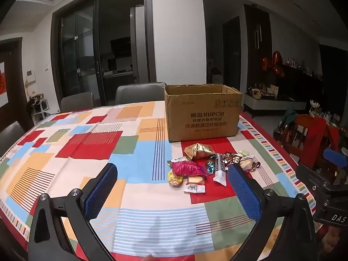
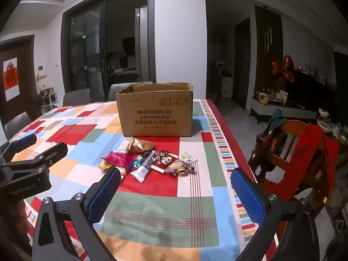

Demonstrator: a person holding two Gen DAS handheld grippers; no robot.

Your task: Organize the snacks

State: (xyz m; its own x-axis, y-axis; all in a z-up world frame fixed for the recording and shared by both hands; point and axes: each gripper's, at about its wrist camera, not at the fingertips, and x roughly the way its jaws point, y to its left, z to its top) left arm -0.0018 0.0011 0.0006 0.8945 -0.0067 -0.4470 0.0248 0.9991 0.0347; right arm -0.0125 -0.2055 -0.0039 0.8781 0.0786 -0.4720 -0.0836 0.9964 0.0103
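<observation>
A heap of wrapped snacks lies on the patterned tablecloth, with a gold packet, a pink packet and a white stick packet. Behind it stands an open cardboard box. My left gripper is open and empty, held just short of the heap. In the right wrist view the snack heap and the box lie ahead. My right gripper is open and empty, near the table's front. The left gripper shows at that view's left edge.
Grey chairs stand at the table's far side. A wooden chair draped with red cloth stands past the table's right edge. A low cabinet with ornaments is at the back right. Dark glass doors are behind.
</observation>
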